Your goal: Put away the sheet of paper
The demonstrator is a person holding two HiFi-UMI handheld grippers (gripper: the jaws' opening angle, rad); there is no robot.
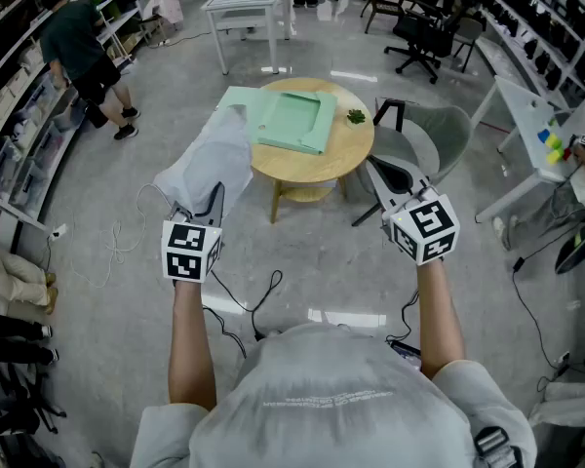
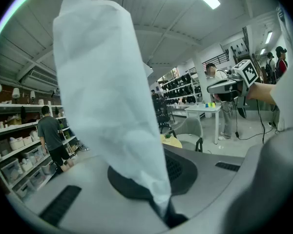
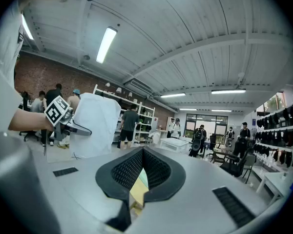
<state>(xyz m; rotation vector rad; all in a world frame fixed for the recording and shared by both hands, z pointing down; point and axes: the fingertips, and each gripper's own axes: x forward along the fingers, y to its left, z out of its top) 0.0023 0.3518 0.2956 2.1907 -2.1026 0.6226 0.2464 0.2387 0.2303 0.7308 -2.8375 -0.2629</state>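
Round wooden worktop: ahead of both tools; carries a pale green folder and a small plant
Sheet of paper: white, held in the air, its near edge pinched in the clenched jaws of the left tool; it extends forward from them toward the worktop's left side
Right tool: jaws clenched together, nothing between them, well apart from the sheet

The sheet of paper is white, the folder mint green, the table pale wood.
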